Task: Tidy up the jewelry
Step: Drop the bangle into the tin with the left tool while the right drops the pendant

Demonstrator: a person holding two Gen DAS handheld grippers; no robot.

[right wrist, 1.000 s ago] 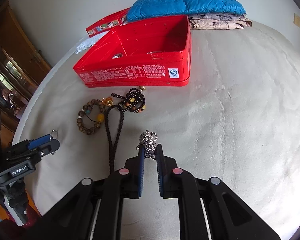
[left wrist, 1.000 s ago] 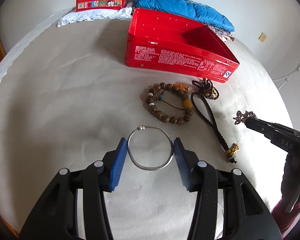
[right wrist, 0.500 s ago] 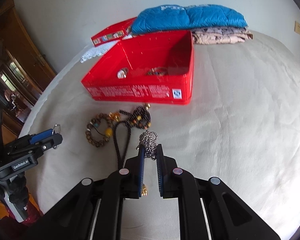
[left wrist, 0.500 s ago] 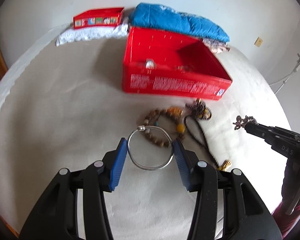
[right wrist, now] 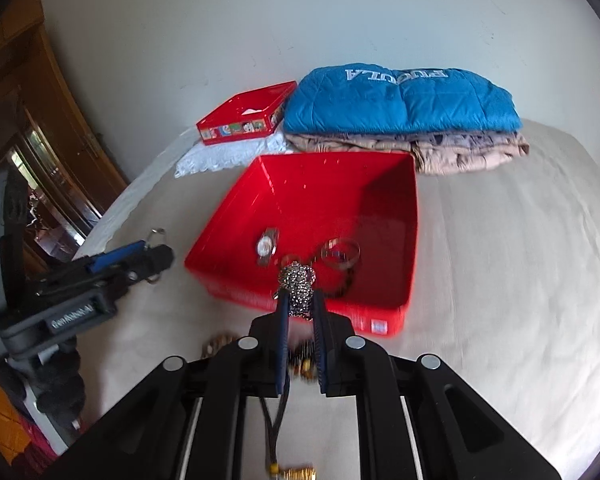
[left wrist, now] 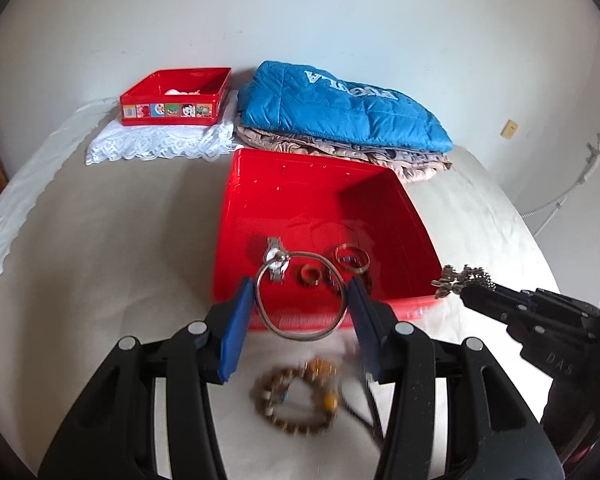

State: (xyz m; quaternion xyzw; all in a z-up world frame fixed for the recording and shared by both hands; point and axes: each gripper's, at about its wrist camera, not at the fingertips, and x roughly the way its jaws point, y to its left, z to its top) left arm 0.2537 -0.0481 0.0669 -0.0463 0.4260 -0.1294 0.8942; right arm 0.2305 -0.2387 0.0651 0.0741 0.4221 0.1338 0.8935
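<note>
My left gripper (left wrist: 300, 300) is shut on a silver bangle (left wrist: 268, 318) and holds it in the air at the near rim of the red box (left wrist: 420, 232). My right gripper (right wrist: 299, 300) is shut on a bunched silver chain (right wrist: 297, 282), also lifted near the box's (right wrist: 408, 280) front wall. Inside the box lie a watch (left wrist: 274, 252), a brown ring (left wrist: 309, 276) and a metal bangle (left wrist: 353, 258). A wooden bead bracelet (left wrist: 296, 400) and a dark cord necklace (right wrist: 276, 416) lie on the bed below the grippers.
A small red tin (left wrist: 176, 98) stands on white lace cloth (left wrist: 160, 142) at the back left. A folded blue quilt (left wrist: 340, 108) on patterned fabric (right wrist: 468, 150) lies behind the box. A wooden cabinet (right wrist: 40, 120) stands beside the bed on the left.
Both grippers have risen and moved forward toward the red box with their jewelry. The box's inside has come into view, and the bead bracelet now lies beneath the left gripper.
</note>
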